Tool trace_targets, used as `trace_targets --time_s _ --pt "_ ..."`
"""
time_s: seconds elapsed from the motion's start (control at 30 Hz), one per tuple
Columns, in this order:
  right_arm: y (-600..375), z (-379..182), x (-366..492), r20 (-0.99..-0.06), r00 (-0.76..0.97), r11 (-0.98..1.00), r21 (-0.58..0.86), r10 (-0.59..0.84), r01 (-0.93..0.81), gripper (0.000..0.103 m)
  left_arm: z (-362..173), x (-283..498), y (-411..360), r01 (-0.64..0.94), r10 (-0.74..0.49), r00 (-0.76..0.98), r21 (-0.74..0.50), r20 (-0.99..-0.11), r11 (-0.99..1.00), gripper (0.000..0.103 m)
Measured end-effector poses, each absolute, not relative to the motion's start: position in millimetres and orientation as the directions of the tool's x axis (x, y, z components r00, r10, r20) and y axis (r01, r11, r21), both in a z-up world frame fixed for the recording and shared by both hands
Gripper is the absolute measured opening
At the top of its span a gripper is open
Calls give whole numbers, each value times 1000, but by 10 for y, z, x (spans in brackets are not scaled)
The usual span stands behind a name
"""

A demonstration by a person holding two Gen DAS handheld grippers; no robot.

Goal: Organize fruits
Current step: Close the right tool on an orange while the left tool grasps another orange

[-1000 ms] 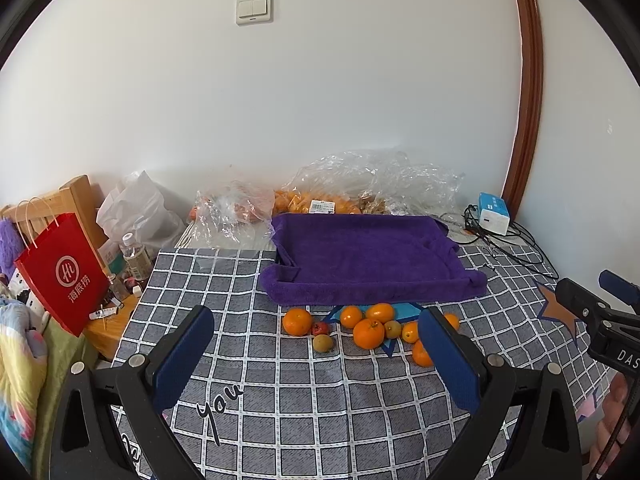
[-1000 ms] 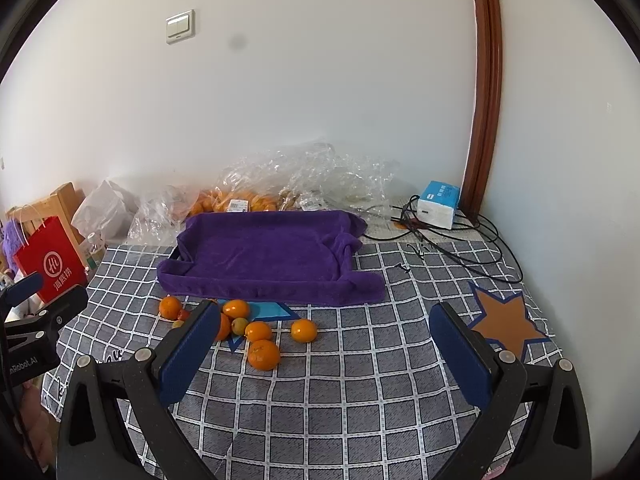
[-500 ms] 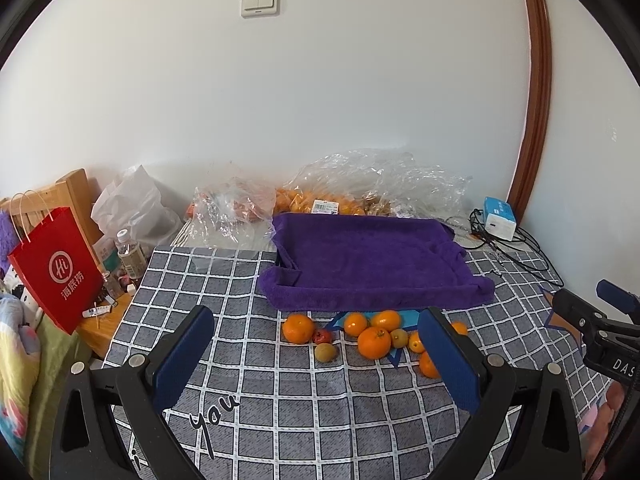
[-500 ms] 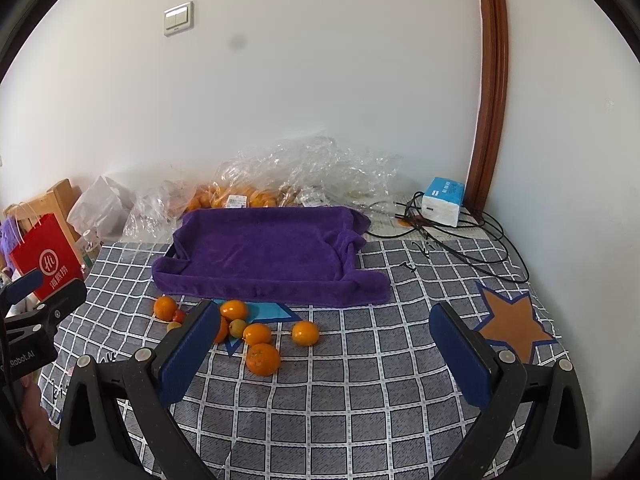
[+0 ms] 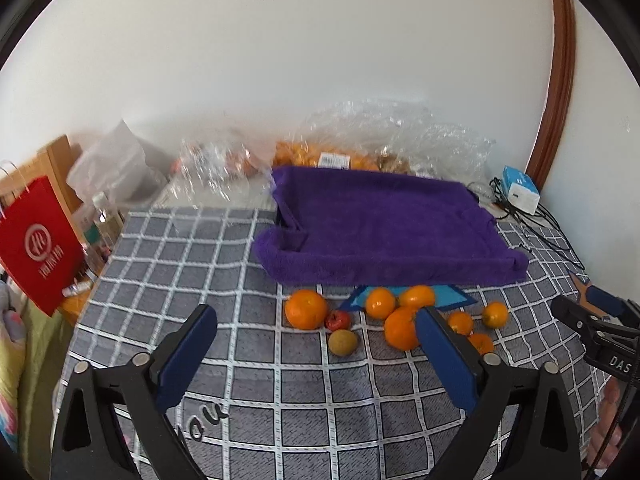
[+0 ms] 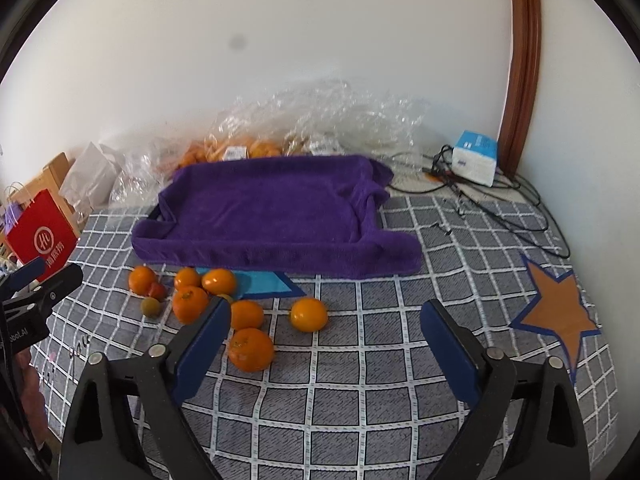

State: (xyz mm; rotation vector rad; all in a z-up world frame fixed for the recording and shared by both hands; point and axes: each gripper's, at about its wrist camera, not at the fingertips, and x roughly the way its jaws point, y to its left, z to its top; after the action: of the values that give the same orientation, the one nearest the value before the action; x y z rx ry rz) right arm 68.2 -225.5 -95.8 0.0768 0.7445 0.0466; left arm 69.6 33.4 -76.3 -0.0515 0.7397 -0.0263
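Left gripper (image 5: 316, 354): jaws wide, closing, nothing between; small yellowish fruit (image 5: 343, 342) just ahead. Right gripper (image 6: 326, 346): jaws wide, closing, empty; orange (image 6: 251, 349) beside its left jaw. Tray (image 6: 256, 258) beyond. Advice: centre one fruit between the jaws before closing fully.

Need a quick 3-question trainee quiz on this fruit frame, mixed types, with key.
1. True or false: fruit already lies in the purple towel-lined tray.
2. The orange star patch lies on which side of the tray in the right wrist view? A) left B) right
3. Fill in: the small red fruit sits beside the leftmost ___.

Key: 1 false; 2 B; 3 orange.
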Motion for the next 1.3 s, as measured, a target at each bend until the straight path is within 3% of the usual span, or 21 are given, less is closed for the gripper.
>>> trace_targets --time_s 0.07,0.3,0.53,0.7,0.9,1.3 --pt "-2272 -1090 749 -683 725 994 103 84 -18 90 -866 750 360 -2 -37 720 -55 -693 998 87" --pt "-2229 -1486 1005 -734 662 987 142 152 -68 58 -1128 862 486 19 -77 678 -87 -731 996 82" --pt "-2180 -1725 1233 -756 630 984 157 176 -87 55 -1316 932 576 16 -91 667 -108 -740 994 82" --pt "-2155 -1798 1319 -759 634 989 115 147 -91 35 -1367 1066 593 1 -84 656 -110 -750 994 81" --pt "-2181 -1833 1352 -744 648 986 106 162 -125 36 -1369 1266 564 -6 -73 660 -103 -748 995 73" --pt "-2228 -1839 1370 -736 650 981 143 192 -128 36 -1520 1436 654 10 -190 666 -246 -721 969 46"
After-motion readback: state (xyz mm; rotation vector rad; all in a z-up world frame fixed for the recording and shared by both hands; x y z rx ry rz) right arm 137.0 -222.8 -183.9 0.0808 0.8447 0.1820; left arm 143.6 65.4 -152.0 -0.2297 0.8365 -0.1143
